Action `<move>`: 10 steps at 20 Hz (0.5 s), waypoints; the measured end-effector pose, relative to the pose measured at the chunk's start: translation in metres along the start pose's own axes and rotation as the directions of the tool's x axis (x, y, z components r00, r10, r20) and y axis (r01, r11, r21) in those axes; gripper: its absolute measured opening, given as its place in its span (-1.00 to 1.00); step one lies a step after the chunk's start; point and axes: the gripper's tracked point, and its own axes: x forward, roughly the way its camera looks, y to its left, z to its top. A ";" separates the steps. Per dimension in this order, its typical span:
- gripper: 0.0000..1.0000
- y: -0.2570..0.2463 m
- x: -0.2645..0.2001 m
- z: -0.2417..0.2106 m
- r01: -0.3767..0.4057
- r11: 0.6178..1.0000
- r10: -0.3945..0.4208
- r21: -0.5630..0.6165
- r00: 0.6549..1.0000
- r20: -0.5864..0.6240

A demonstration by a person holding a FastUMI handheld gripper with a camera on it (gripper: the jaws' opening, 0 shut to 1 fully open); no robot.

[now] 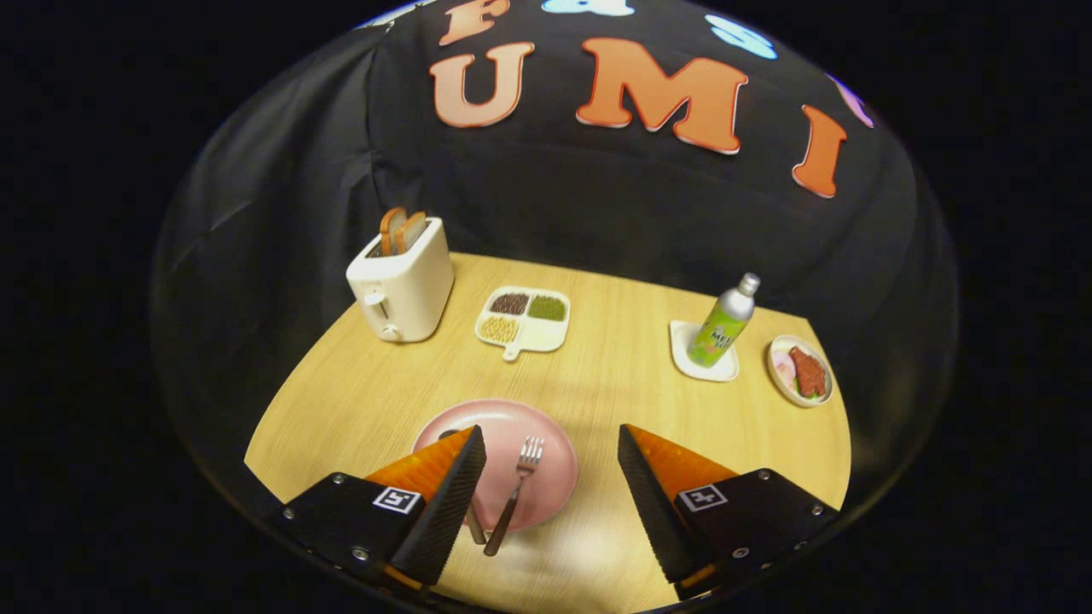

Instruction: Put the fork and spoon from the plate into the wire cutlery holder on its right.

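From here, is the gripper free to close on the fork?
Probably yes. The gripper is open, and the fork lies on the pink plate between its fingers with nothing over it. The spoon sits close beside it.

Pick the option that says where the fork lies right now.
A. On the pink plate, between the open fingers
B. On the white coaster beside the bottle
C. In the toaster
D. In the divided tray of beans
A: the fork lies on the pink plate, handle hanging over its near rim, between the fingers of the open gripper, which touch nothing.
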 end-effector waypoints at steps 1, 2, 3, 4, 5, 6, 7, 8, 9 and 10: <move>0.85 0.006 0.007 -0.009 -0.018 1.000 0.018 0.004 0.999 -0.044; 0.82 0.010 0.014 -0.018 -0.027 1.000 0.028 0.009 0.996 -0.089; 0.77 0.012 0.021 -0.030 -0.038 0.999 0.040 0.013 0.989 -0.140; 0.74 0.015 0.027 -0.040 -0.046 0.999 0.049 0.022 0.981 -0.187; 0.71 0.018 0.033 -0.049 -0.054 0.998 0.058 0.025 0.971 -0.232; 0.69 0.020 0.037 -0.056 -0.060 0.998 0.064 0.025 0.959 -0.275; 0.64 0.022 0.041 -0.064 -0.067 0.997 0.071 0.024 0.947 -0.313; 0.60 0.022 0.046 -0.071 -0.069 0.997 0.073 0.022 0.936 -0.345; 0.54 0.024 0.053 -0.076 -0.072 0.997 0.074 0.019 0.925 -0.373; 0.51 0.025 0.057 -0.082 -0.073 0.997 0.074 0.017 0.912 -0.404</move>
